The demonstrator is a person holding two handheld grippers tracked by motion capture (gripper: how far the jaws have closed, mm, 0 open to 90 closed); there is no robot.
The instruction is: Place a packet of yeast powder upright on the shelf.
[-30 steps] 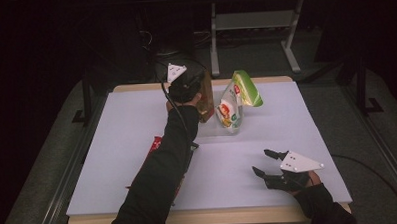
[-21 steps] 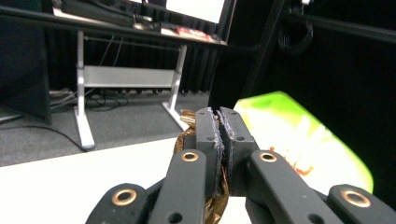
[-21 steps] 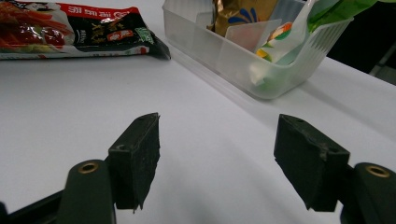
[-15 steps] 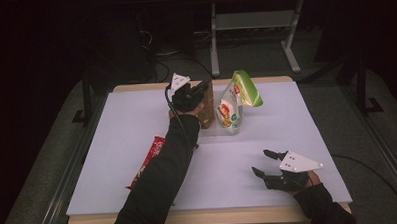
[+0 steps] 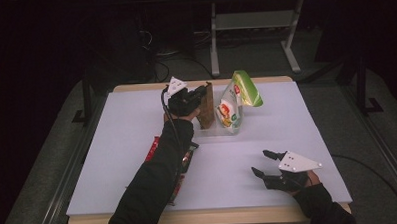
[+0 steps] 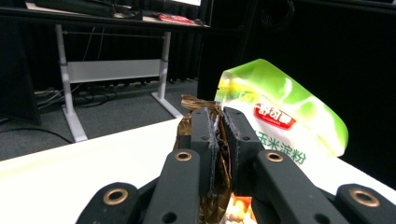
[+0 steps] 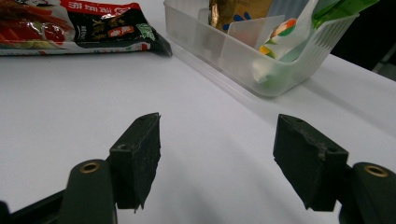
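My left claw (image 6: 219, 135) is clenched on the top of a brown-gold packet (image 5: 206, 105) standing in the clear tray (image 7: 261, 56) near the table's (image 5: 312, 133) far edge, just beside a green pouch (image 5: 238, 98). My right claw (image 5: 262, 163) rests released near the near right corner. A red packet (image 7: 74, 25) lies flat toward the near left.

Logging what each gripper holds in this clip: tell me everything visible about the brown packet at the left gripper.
The brown packet is a glossy, crinkled gold-brown foil pouch standing upright in the clear plastic bin, left of the green-and-white bag. The left gripper is shut on its crimped top edge. In the right gripper view its lower part shows a blue mark behind a divider.
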